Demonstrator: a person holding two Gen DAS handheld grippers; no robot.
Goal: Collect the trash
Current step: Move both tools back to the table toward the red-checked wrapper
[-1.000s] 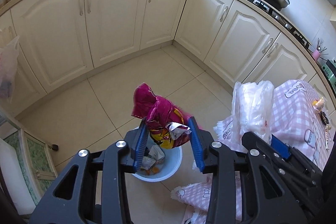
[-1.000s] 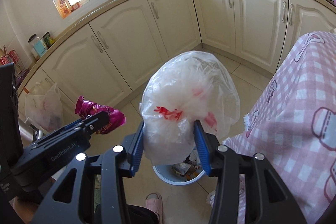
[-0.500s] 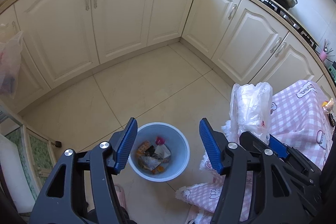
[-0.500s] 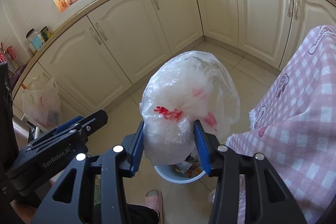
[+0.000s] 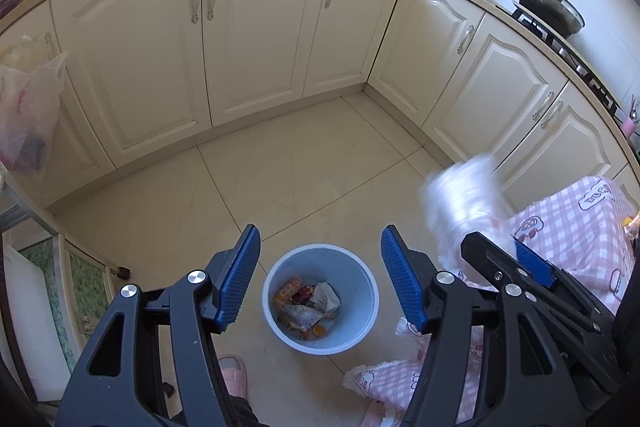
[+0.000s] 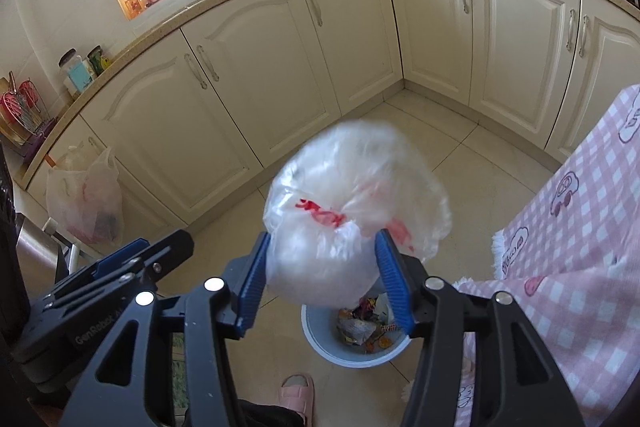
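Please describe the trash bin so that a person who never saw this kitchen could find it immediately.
Look at the tiled floor in the corner of the cream cabinets, beside the pink checked tablecloth. There stands a small round light-blue bin, open on top. It is the only container on the floor, with wrappers inside.

The bin point(image 5: 320, 341) is light blue. The plastic bag point(image 6: 356, 203) is clear white with red print. The tablecloth point(image 6: 580, 227) has pink and white checks. The cabinets point(image 5: 256, 39) are cream.

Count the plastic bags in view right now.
2: a white bag between the right gripper's opening jaws above the bin, and a bag hanging at the left cabinets. Others may be hidden.
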